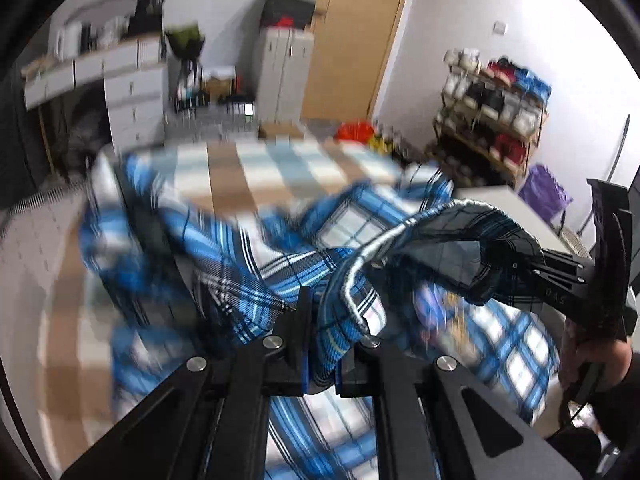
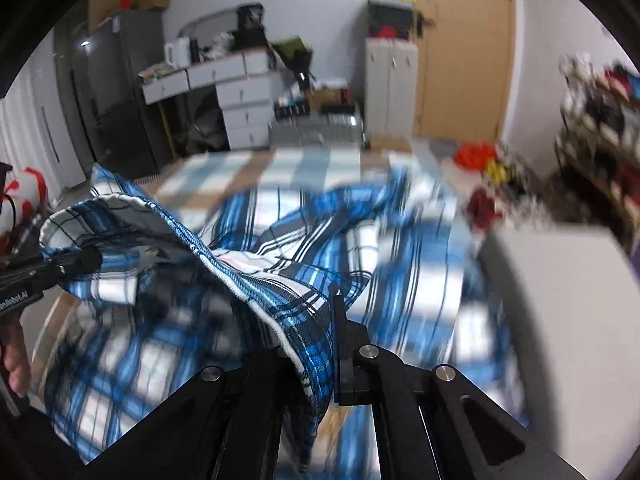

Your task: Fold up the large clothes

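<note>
A large blue, white and black plaid garment (image 1: pixel 248 248) lies rumpled over a checked bed (image 1: pixel 280 168). My left gripper (image 1: pixel 320 320) is shut on its hemmed edge, the cloth pinched between the black fingers. In the same view the right gripper (image 1: pixel 496 268) comes in from the right, shut on the same hem (image 1: pixel 400 236) farther along, held by a hand (image 1: pixel 592 360). In the right wrist view my right gripper (image 2: pixel 316 344) clamps the plaid garment (image 2: pixel 360 240) at its white-edged hem, and the left gripper (image 2: pixel 86 260) grips the edge at the far left. The hem hangs lifted between both.
A wooden door (image 1: pixel 360 40), grey cabinet (image 1: pixel 284 68) and white drawers (image 1: pixel 136 96) stand behind the bed. A shoe rack (image 1: pixel 492 108) fills the right wall. A white box (image 2: pixel 560 280) sits beside the bed on the right. A dark fridge (image 2: pixel 116 92) stands at back left.
</note>
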`<action>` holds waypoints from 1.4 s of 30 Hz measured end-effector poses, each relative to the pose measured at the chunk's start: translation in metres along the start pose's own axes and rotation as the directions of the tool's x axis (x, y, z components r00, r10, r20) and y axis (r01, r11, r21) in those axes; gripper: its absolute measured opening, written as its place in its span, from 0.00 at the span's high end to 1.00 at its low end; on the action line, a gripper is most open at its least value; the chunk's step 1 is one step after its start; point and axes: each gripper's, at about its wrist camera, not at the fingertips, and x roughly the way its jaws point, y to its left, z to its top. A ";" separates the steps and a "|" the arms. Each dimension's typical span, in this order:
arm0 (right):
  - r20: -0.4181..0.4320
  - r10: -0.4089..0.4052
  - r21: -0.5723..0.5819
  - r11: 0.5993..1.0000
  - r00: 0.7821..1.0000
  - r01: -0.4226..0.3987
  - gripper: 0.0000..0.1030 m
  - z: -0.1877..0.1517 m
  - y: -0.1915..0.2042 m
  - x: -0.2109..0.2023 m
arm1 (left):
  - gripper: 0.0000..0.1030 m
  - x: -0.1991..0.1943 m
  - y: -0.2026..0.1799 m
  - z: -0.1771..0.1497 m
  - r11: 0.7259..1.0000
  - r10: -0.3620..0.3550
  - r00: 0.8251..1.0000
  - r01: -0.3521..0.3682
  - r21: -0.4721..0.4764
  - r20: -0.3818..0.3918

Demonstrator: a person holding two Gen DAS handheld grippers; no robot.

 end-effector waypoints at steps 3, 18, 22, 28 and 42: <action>-0.039 -0.027 0.015 1.000 0.999 0.027 0.98 -0.032 0.003 0.009 | 0.97 0.012 0.003 -0.017 0.999 -0.009 0.999 0.008 -0.034 -0.034; -0.249 0.000 -0.122 0.992 0.969 -0.032 0.20 -0.065 -0.005 0.001 | 0.39 -0.002 -0.022 -0.025 0.975 -0.005 0.970 0.058 0.214 -0.241; -0.252 0.087 -0.146 0.981 0.964 -0.127 0.18 -0.058 -0.010 -0.028 | 0.31 -0.037 -0.026 -0.022 0.953 -0.059 0.976 0.118 0.280 -0.211; -0.119 0.096 -0.133 0.985 0.988 -0.112 0.16 -0.009 -0.019 -0.049 | 0.31 -0.078 -0.025 0.016 0.945 -0.186 0.967 0.225 0.238 -0.176; -0.383 -0.044 -0.179 0.983 0.923 -0.027 0.18 0.092 0.004 0.134 | 0.31 0.032 0.059 0.043 0.995 -0.012 0.952 -0.020 -0.101 -0.305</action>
